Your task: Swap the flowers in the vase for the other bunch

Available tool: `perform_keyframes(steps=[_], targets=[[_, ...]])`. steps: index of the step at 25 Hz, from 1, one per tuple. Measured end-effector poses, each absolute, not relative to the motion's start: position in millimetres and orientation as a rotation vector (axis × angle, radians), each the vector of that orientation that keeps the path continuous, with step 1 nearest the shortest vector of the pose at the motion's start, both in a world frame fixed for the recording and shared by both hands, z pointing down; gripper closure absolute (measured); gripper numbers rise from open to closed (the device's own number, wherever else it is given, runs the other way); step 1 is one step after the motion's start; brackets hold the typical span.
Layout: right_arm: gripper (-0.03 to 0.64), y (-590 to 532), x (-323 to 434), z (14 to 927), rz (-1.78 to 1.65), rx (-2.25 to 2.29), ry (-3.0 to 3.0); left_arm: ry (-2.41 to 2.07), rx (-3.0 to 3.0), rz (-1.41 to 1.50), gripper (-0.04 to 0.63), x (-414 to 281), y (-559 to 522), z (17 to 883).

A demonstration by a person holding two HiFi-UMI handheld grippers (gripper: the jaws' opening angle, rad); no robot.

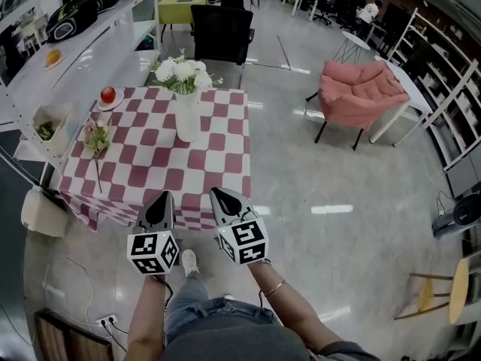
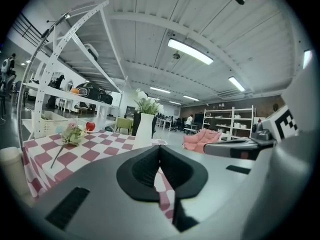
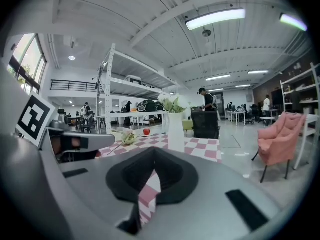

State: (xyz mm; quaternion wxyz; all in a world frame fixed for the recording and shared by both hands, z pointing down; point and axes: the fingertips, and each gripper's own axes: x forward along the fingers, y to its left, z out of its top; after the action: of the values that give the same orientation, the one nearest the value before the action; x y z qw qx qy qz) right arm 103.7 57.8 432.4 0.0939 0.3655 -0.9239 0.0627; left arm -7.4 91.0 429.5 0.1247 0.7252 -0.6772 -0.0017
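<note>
A white vase (image 1: 187,115) with white flowers (image 1: 181,72) stands at the back middle of a table with a red-and-white checked cloth (image 1: 218,153). A second, pinkish bunch (image 1: 96,138) lies flat near the table's left edge, its stem towards the front. Both grippers hover at the table's near edge, apart from the flowers. My left gripper (image 1: 161,200) is shut and holds nothing. My right gripper (image 1: 219,195) is shut and empty too. The vase (image 2: 144,130) and the lying bunch (image 2: 73,133) show in the left gripper view. The right gripper view shows the same vase (image 3: 175,130) and bunch (image 3: 129,138).
A red apple on a small plate (image 1: 108,95) sits at the table's back left corner. A white shelf unit (image 1: 52,74) runs along the left. A black chair (image 1: 221,32) stands behind the table, a pink armchair (image 1: 361,92) to the right. A power strip (image 1: 107,323) lies on the floor.
</note>
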Motion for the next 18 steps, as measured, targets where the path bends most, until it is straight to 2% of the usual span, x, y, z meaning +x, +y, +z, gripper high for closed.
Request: perform_keyframes(steps=[10,18], targets=[[0.606,-26,28,427,0.194,1.14,-2.714,-1.893,2.179,-0.001,0.578,-73,3,426],[0.606,-80,-2,431,0.206,1.253,-2.653,-1.813,2.307,0.061,0.578,-102,-56,422]])
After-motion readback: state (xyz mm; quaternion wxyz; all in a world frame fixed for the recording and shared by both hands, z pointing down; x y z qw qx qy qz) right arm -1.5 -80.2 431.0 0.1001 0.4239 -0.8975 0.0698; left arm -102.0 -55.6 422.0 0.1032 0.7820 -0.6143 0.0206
